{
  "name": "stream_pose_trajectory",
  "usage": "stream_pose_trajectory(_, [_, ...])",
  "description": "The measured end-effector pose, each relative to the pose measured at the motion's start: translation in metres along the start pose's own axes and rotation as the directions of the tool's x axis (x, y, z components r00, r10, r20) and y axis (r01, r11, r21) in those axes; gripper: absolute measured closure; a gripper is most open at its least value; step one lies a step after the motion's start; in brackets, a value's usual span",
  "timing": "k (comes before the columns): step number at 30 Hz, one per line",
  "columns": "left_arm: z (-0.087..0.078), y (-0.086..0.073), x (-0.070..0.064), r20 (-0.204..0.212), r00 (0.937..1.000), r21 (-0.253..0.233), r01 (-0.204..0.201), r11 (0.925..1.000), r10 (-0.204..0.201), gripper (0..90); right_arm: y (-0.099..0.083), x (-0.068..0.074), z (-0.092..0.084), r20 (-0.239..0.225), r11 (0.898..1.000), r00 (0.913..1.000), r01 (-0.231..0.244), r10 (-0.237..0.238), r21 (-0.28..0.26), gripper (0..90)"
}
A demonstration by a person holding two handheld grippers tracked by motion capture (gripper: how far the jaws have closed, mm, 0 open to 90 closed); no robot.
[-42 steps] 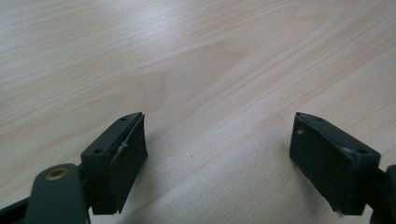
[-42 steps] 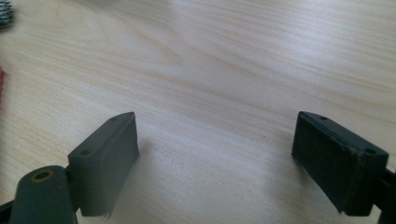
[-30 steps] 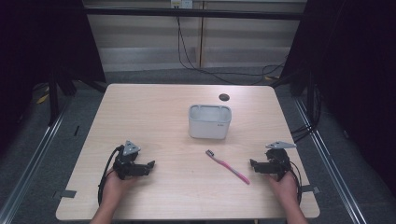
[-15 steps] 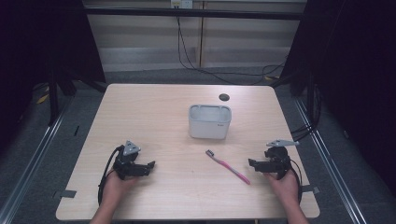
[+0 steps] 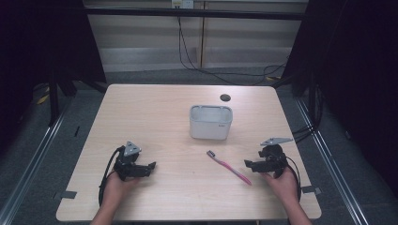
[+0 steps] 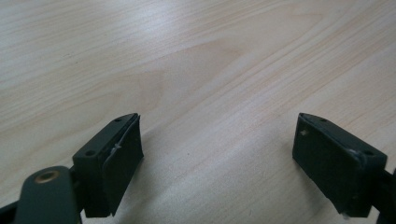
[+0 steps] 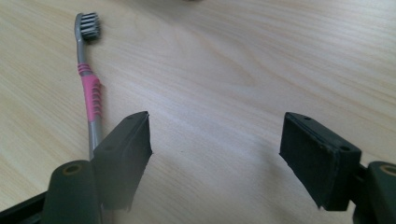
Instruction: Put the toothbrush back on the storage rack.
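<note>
A pink-and-grey plastic toothbrush (image 5: 229,167) lies flat near the light wooden desk's (image 5: 159,108) front edge, just beside the right gripper (image 5: 248,163), whose empty jaws, spread, have just been closing. Left gripper (image 5: 149,166) spread, empty.

Open bare table (image 5: 155,117) across the left half and far edge, free for passing. At centre, white bin (image 5: 211,122) blocking the straight line from near to far. Pink toothbrush (image 5: 230,167) lying slantwise near-right of centre, just left of right gripper (image 5: 247,163), low enough to clear above. Small dark disc (image 5: 225,97) flat beyond the bin. Nothing between left gripper (image 5: 151,165) and toothbrush
</note>
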State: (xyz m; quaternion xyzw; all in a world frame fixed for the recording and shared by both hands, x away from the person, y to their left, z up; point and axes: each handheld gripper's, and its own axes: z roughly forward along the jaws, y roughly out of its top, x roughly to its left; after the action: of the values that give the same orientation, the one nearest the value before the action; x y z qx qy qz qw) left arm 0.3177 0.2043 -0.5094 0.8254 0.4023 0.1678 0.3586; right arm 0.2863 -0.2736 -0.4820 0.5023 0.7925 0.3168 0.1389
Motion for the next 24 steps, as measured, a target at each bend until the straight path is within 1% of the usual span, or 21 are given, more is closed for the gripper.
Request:
stream_pose_trajectory(1, [0.0, 0.0, 0.0, -0.001, 1.0, -0.002, 0.006, 1.0, -0.006, 15.7, 0.0, 0.0, 0.0, 0.0, 1.0, 1.0, 0.0, 0.0, 0.0, 24.3])
stream_pose_trajectory(2, [0.0, 0.0, -0.001, -0.002, 1.0, -0.002, 0.007, 1.0, -0.007, 15.7, 0.001, 0.001, 0.0, -0.004, 1.0, 1.0, 0.004, -0.004, 0.012, 24.3])
stream_pose_trajectory(6, [0.0, 0.0, -0.001, -0.002, 1.0, -0.002, 0.006, 1.0, -0.006, 15.7, 0.006, 0.004, 0.001, -0.015, 0.999, 0.9993, 0.035, -0.035, 0.028, 24.6])
stream_pose_trajectory(9, [0.0, 0.0, -0.001, -0.001, 1.0, -0.003, 0.006, 1.0, -0.006, 15.7, 0.009, 0.004, 0.001, -0.019, 0.998, 0.9987, 0.047, -0.047, 0.035, 24.7])
stream_pose_trajectory(10, [0.0, 0.0, -0.001, -0.002, 1.0, -0.002, 0.006, 1.0, -0.006, 15.7, 0.011, 0.006, 0.001, -0.017, 0.998, 0.9988, 0.046, -0.046, 0.044, 24.7])
stream_pose_trajectory(11, [0.0, 0.0, -0.001, -0.002, 1.0, -0.002, 0.006, 1.0, -0.006, 15.7, 0.012, 0.006, 0.001, -0.018, 0.997, 0.9982, 0.058, -0.057, 0.047, 24.7])
stream_pose_trajectory(16, [0.0, 0.0, -0.001, -0.002, 1.0, -0.002, 0.007, 1.0, -0.007, 15.7, 0.021, 0.013, 0.001, -0.037, 0.995, 0.9962, 0.081, -0.079, 0.055, 25.8])
stream_pose_trajectory(19, [0.0, 0.0, -0.001, -0.002, 1.0, -0.002, 0.006, 1.0, -0.006, 15.7, 0.027, 0.018, 0.003, -0.049, 0.991, 0.9926, 0.115, -0.111, 0.072, 26.4])
stream_pose_trajectory(21, [0.0, 0.0, -0.001, -0.002, 1.0, -0.002, 0.006, 1.0, -0.006, 15.7, 0.031, 0.022, 0.005, -0.06, 0.988, 0.9905, 0.128, -0.123, 0.084, 26.7])
stream_pose_trajectory(22, [0.0, 0.0, -0.001, -0.002, 1.0, -0.002, 0.006, 1.0, -0.006, 15.7, 0.034, 0.024, 0.007, -0.07, 0.984, 0.9871, 0.15, -0.144, 0.096, 26.7])
stream_pose_trajectory(24, [0.0, 0.0, -0.001, -0.002, 1.0, -0.002, 0.006, 1.0, -0.006, 15.7, 0.035, 0.026, 0.007, -0.074, 0.983, 0.987, 0.15, -0.143, 0.104, 26.7])
